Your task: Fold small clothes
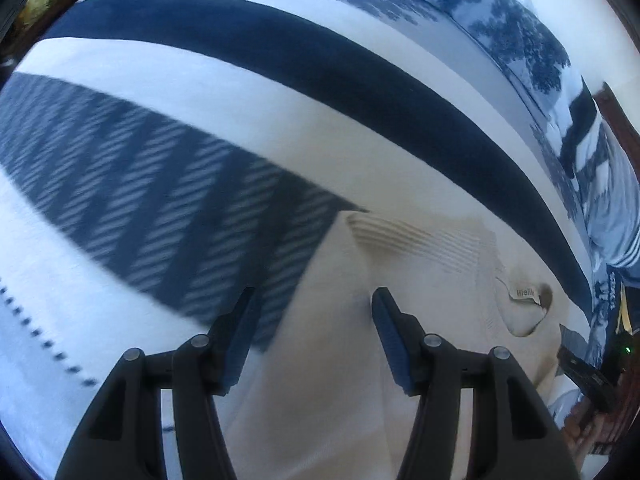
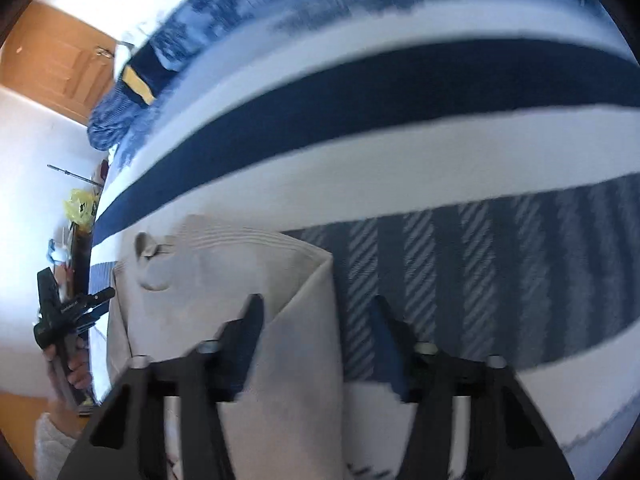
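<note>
Black fingers with blue pads fill the bottom of both frames, and they are mine. My left gripper [image 1: 314,320] stands partly open, nothing pinched, over the cream garment [image 1: 420,280] at lower centre of the left wrist view. My right gripper [image 2: 316,320] also stands partly open; a folded edge of the same cloth runs up between its fingers, but blur keeps me from telling whether either pad touches it, and I see no pinch.

Outward from the jaws, the garment lies on a blue-and-white striped bedspread [image 1: 280,60], its ribbed band [image 1: 416,240] near the middle of the frame and a small neck label [image 1: 524,294] toward the lower right. In the right wrist view one side flap [image 2: 304,320] is turned over onto the body, showing a diagonal crease.

I judge the fold begun but unfinished: one side is in, and the piece is still long and loose. At the left edge of the right wrist view, a hand [image 2: 76,364] holds my other gripper.
</note>
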